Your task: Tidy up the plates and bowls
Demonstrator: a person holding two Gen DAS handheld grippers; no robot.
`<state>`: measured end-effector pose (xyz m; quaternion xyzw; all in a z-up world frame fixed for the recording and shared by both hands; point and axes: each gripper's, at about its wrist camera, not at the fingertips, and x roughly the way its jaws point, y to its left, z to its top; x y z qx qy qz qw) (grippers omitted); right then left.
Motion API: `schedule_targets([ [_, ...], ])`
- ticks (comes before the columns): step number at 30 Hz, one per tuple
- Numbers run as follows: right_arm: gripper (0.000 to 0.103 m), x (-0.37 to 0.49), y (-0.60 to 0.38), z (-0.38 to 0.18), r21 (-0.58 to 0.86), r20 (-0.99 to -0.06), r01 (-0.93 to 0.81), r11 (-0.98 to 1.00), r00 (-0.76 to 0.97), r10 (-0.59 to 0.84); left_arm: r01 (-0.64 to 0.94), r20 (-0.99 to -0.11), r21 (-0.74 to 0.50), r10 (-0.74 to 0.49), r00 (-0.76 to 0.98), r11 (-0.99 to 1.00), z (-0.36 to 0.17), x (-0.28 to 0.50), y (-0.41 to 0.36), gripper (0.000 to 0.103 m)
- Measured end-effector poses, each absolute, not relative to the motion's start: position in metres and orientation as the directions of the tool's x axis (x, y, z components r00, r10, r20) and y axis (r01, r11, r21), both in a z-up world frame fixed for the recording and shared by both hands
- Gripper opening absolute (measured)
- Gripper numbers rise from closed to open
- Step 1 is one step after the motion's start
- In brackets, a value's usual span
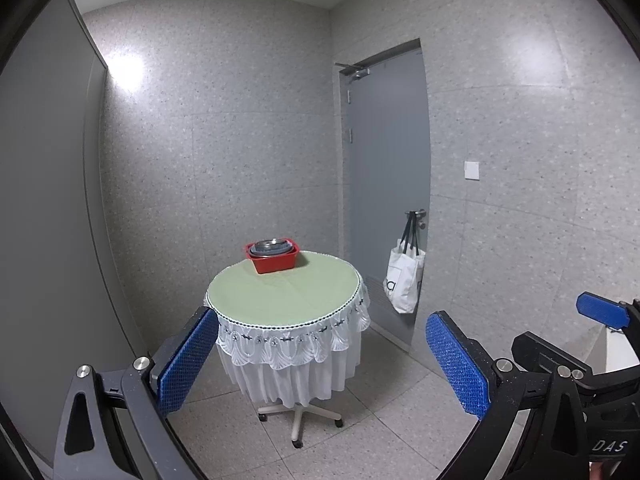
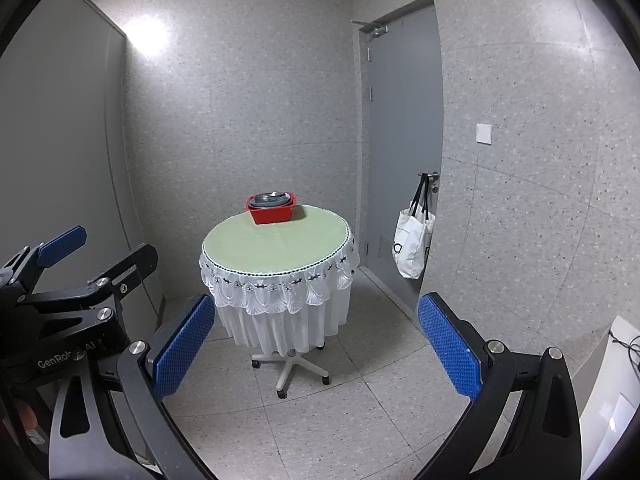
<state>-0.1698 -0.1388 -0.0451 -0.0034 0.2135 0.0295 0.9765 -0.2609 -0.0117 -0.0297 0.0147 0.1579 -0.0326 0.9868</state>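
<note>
Blue ribbed pads line both fingers of the left gripper (image 1: 322, 364), which is spread wide with nothing between its jaws, held well back from the table and above the floor. The right gripper (image 2: 316, 346) stands the same way, its blue pads far apart and empty; in the left wrist view it shows at the right edge, beside the left one.

Grey speckled floor tiles (image 2: 360, 420) run forward to a small round table (image 1: 286, 292) on a white wheeled pedestal. A pale green cloth covers the top, and a white lace skirt hangs from its edge.

On the far side of the tabletop, near the back rim, sits a red basin (image 1: 273, 261). Inside it lies a stack of metal dishes (image 1: 273, 246), grey and nested; whether they are plates or bowls, and how many, cannot be told from here. The rest of the green cloth carries nothing.

Behind and to the right, a grey door (image 2: 404, 120) stands in the speckled wall, and a white tote bag (image 2: 412, 242) hangs by black straps from its handle. A white wall switch (image 2: 484, 133) sits just right of the door.
</note>
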Motion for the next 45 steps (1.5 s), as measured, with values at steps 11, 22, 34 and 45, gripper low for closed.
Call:
schedule_targets([
  [11, 0.103, -0.175, -0.132, -0.045, 0.004, -0.418, -0.055, 0.998, 0.907, 0.052, 0.059, -0.314, 0.020, -0.050, 0.948, 0.998, -0.034, -0.262, -0.019, 0.102],
  [22, 0.103, -0.177, -0.123, -0.045, 0.004, -0.423, -0.056, 0.998, 0.905, 0.053, 0.052, -0.313, 0.019, -0.044, 0.949, 0.998, -0.036, -0.263, -0.030, 0.102],
  [34, 0.103, -0.177, -0.124, -0.045, 0.001, -0.427, -0.048, 0.999, 0.903, 0.043, 0.047, -0.306, 0.016, -0.040, 0.951, 0.999, -0.040, -0.261, -0.047, 0.103],
  [45, 0.103, -0.178, -0.127, -0.045, 0.004, -0.430, -0.046, 0.999, 0.902, 0.044, 0.047, -0.308, 0.018, -0.039, 0.950, 0.999, -0.043, -0.261, -0.050, 0.102],
])
